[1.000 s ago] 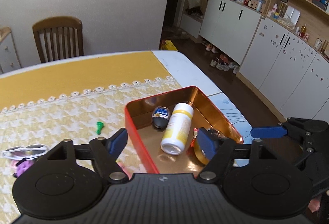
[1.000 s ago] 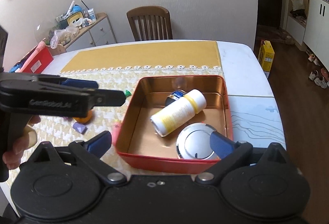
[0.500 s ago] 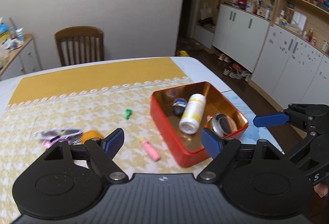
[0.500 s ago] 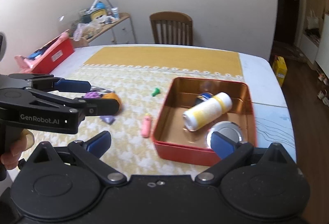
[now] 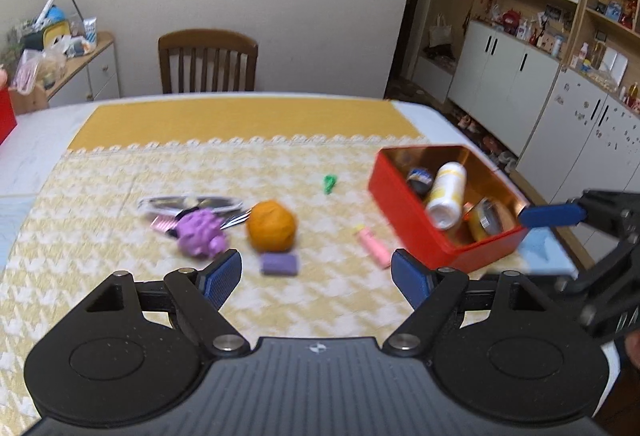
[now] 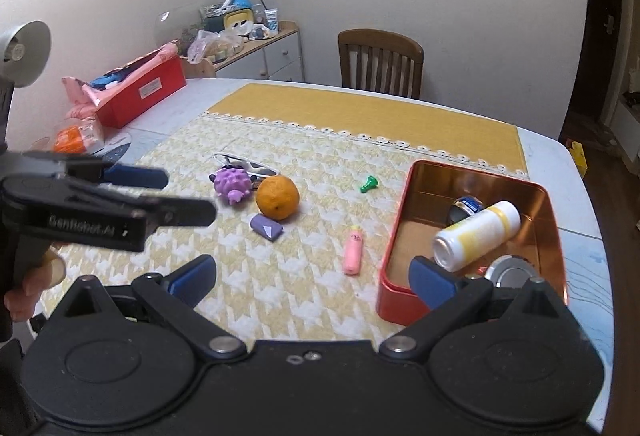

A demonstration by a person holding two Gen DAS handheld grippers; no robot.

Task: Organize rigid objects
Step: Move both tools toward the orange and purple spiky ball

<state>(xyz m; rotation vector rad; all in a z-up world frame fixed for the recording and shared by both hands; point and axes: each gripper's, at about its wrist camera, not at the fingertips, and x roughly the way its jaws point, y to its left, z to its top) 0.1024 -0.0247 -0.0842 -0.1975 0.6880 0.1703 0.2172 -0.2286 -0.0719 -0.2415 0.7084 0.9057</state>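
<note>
Both views now pulled back from red tin (image 6: 404,236); loose items on worktop (image 6: 300,288) exposed for sorting. Left hand-held gripper (image 5: 316,278) and right hand-held gripper (image 6: 312,278): wide, empty.

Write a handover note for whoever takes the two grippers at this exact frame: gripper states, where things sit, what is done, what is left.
Left gripper: open, empty, above the cloth.
Right gripper: open, empty, near the red tin.
In the tin: white and yellow bottle, dark blue-labelled item, round metal lid.
Loose on the tablecloth: orange, purple spiky toy, purple block, pink tube, green piece, glasses.
Done: three items binned. Left: the loose rigid ones.
</note>
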